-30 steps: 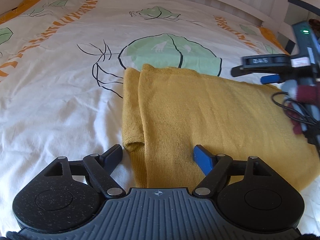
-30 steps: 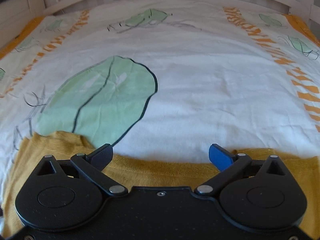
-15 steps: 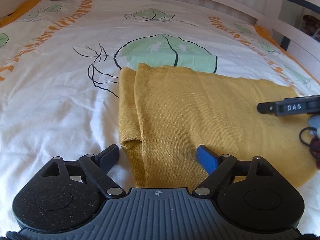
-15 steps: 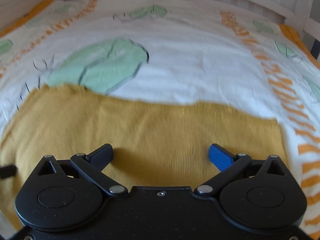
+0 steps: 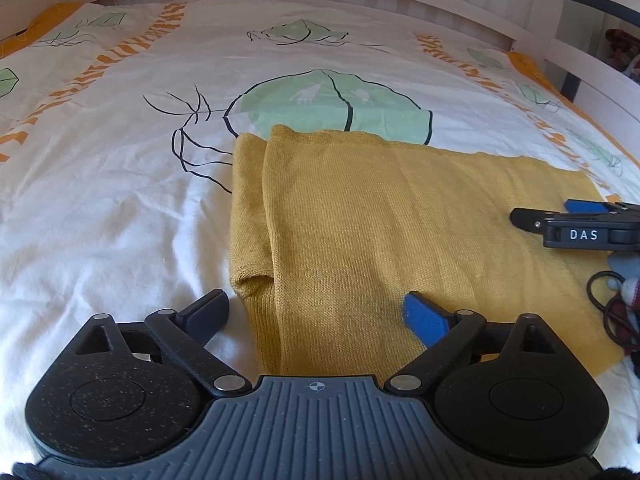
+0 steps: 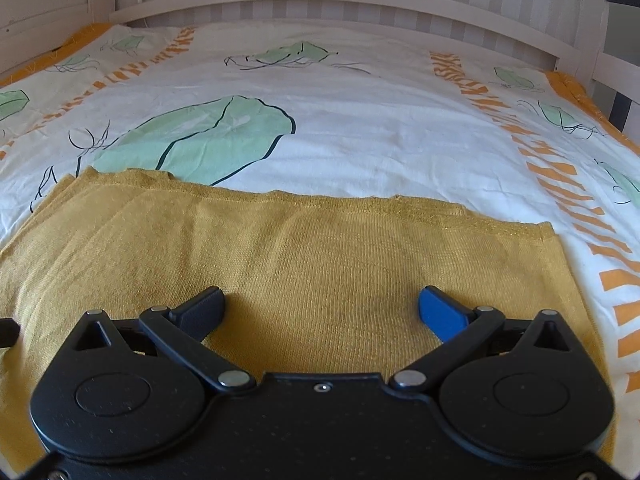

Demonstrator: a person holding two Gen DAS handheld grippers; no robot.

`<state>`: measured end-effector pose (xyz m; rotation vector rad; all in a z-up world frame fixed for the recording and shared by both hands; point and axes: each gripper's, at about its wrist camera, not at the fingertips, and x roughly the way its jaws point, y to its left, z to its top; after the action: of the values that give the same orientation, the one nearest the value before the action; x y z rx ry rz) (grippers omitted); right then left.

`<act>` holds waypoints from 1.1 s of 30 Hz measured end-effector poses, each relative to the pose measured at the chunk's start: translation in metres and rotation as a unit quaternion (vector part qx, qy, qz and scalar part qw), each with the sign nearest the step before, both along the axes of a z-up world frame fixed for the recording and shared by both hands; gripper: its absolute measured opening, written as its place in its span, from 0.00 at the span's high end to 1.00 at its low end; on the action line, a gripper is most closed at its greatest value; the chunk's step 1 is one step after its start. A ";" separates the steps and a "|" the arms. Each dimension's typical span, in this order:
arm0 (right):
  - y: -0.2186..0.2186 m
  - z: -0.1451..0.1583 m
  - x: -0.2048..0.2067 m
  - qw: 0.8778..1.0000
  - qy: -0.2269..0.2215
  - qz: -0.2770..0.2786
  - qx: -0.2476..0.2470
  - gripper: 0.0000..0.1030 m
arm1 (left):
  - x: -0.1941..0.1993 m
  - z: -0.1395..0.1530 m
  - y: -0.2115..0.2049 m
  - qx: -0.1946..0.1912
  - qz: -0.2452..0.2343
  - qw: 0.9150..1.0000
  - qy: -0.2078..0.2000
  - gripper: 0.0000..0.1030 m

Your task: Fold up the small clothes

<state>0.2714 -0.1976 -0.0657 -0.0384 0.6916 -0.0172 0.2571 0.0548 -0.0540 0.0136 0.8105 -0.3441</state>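
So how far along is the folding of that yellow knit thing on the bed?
Partly done. The yellow knit garment lies flat on the bedspread, with one side already folded over itself, layered edges showing at its left. Nothing is gripped: the left gripper has its jaws opening over the near edge, and the right gripper hovers open over the cloth. It is still a wide rectangle, so more folds probably remain.

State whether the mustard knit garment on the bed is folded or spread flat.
Folded, at least partly: the mustard knit garment shows doubled layers, with a sleeve tucked along its left edge.
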 end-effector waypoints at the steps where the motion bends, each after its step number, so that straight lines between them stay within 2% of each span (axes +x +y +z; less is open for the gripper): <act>1: 0.000 0.000 0.000 1.000 -0.002 0.000 0.001 0.00 | 0.000 0.000 0.000 -0.002 0.001 1.000 0.000 0.07; 5: 0.000 -0.002 -0.003 1.000 -0.009 0.000 0.001 0.00 | 0.000 -0.001 0.002 -0.018 0.003 1.000 0.006 0.01; 7: 0.000 -0.002 -0.003 1.000 -0.011 0.000 0.003 0.00 | 0.000 -0.002 0.003 -0.023 0.004 1.000 0.008 0.01; 13: -0.002 -0.003 -0.005 1.000 -0.015 0.001 0.007 0.00 | 0.000 -0.001 -0.001 -0.007 -0.005 1.000 0.008 0.01; 33: -0.002 -0.003 -0.006 1.000 -0.017 0.001 0.009 0.00 | -0.001 0.000 -0.005 0.005 -0.002 1.000 0.015 0.01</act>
<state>0.2654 -0.1999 -0.0688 -0.0214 0.6575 -0.0089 0.2562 0.0503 -0.0536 0.0195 0.8424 -0.3451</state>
